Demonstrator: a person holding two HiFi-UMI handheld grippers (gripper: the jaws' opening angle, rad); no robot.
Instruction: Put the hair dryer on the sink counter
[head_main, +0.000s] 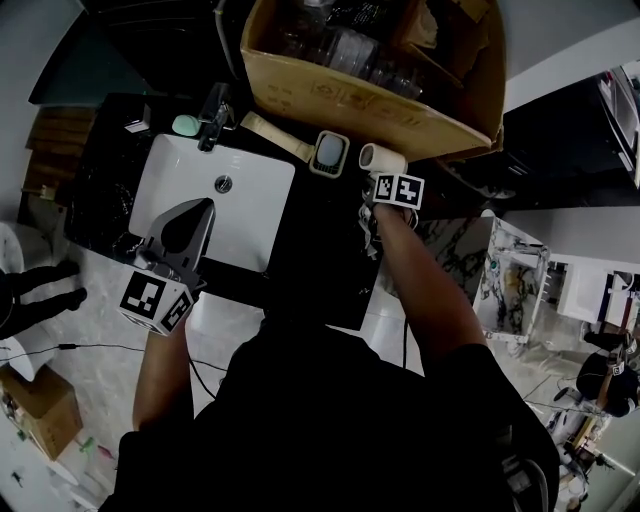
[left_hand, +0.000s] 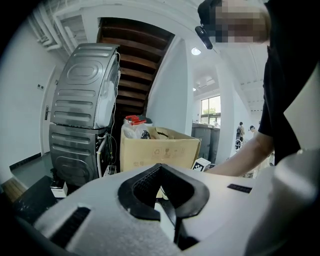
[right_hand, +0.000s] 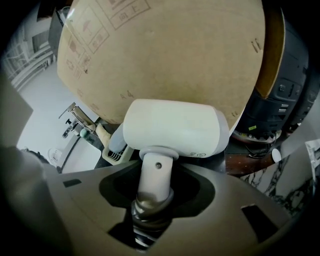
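One half of the job looks done, the other not. Your right gripper (right_hand: 154, 187) has its jaws clamped on the slim handle of the white, barrel-shaped hair dryer (right_hand: 172, 127), gripping just below the hinge screw, with the coiled cord collar down in the hollow of the jaws. In the head view the dryer sits upper centre-right, above the black polished stone sink counter (head_main: 310, 240) and close under the big brown cardboard box (head_main: 350, 95). It is just beside the cream-handled paddle brush with the grey cushion (head_main: 328, 152). Whether the dryer touches the stone I cannot tell (no view shows its underside). By my reading it is at the right place but not let go of.

Your left gripper (head_main: 198, 215) carries nothing. Its jaws meet at the tips, and it hangs at centre-left over the white rectangular basin (head_main: 240, 215).

What remains, as I judge it: rest the dryer on bare counter between brush and box, spread the jaws, and draw back without snagging the cord.
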